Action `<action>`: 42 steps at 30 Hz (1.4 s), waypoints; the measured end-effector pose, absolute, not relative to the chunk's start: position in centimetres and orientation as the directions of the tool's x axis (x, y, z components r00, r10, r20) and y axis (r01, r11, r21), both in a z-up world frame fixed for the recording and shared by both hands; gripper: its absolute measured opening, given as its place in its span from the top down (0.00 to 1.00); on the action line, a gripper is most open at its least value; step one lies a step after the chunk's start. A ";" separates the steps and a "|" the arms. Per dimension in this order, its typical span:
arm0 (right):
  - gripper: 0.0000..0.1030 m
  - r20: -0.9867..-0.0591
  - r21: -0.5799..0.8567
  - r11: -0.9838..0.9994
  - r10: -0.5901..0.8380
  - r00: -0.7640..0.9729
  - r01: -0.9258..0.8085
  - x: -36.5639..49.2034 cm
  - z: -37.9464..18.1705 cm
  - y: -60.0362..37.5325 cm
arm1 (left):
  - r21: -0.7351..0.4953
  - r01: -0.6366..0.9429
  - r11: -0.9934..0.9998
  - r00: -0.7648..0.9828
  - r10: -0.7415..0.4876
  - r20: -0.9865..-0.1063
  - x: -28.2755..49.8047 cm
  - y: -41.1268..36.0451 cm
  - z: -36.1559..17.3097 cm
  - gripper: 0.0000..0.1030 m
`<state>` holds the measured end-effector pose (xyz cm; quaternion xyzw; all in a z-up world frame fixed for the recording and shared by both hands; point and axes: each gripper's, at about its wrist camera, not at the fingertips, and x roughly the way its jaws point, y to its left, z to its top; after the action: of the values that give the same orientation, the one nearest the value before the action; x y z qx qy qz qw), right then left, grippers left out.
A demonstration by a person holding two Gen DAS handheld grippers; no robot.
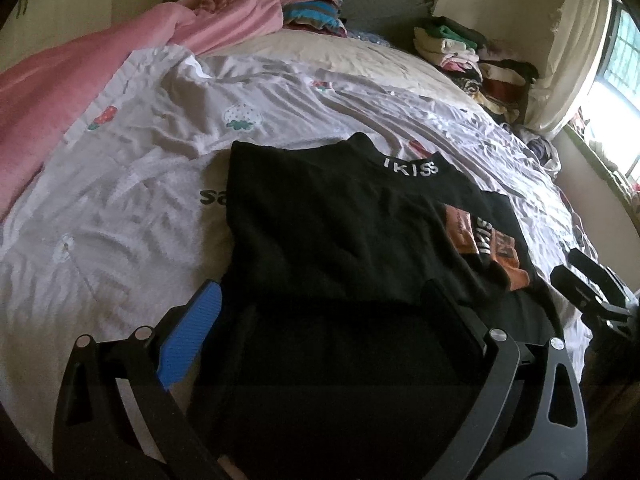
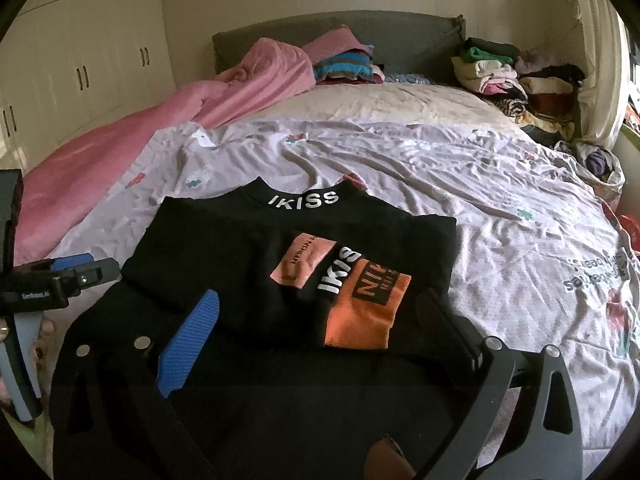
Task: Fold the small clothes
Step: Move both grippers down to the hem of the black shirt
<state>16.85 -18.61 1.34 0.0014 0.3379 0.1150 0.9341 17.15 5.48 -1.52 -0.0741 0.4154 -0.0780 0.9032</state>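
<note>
1. My left gripper (image 1: pixel 324 320) has its fingers spread wide with nothing pinched between them; the blue pad (image 1: pixel 192 344) sits just off the near left edge of the black shirt (image 1: pixel 320 232), the other finger over the dark cloth, so I straddle the hem ready to take it.
2. My right gripper (image 2: pixel 320 336) is equally wide open and holds nothing. The black shirt (image 2: pixel 256 248) lies straight ahead of and under both fingers.
3. The shirt rests flat on the sheet, lettered collar (image 2: pixel 304 200) farthest from me, both sides already turned inward, the orange-cuffed sleeve (image 2: pixel 360 312) laid across the body. I judge the next fold is hem toward collar.
4. That sleeve lies just ahead of my right fingers and could drag or slip out when the hem lifts.
5. Beyond the collar the wrinkled sheet (image 2: pixel 440 184) is free. Further off, a pink blanket (image 2: pixel 224 92) lies to the left and stacked clothes (image 2: pixel 504 72) to the right, well apart from the shirt.
</note>
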 end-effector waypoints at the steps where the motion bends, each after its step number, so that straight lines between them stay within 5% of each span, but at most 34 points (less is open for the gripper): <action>1: 0.04 -0.630 0.079 0.974 0.215 0.746 -0.214 16.7 1.4 -18.7 | -0.197 0.079 0.977 0.644 -0.201 -0.738 17.0 5.5 -1.5 0.09; 42: 0.04 -0.674 0.004 0.973 0.174 0.718 -0.232 10.4 0.2 -19.0 | -0.144 0.015 0.989 0.622 -0.122 -0.774 9.2 8.9 -3.4 0.09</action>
<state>10.44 -19.05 0.19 -0.0406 0.3593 0.1097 0.9258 9.22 8.87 -3.44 -0.0618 0.4333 -0.0381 0.8983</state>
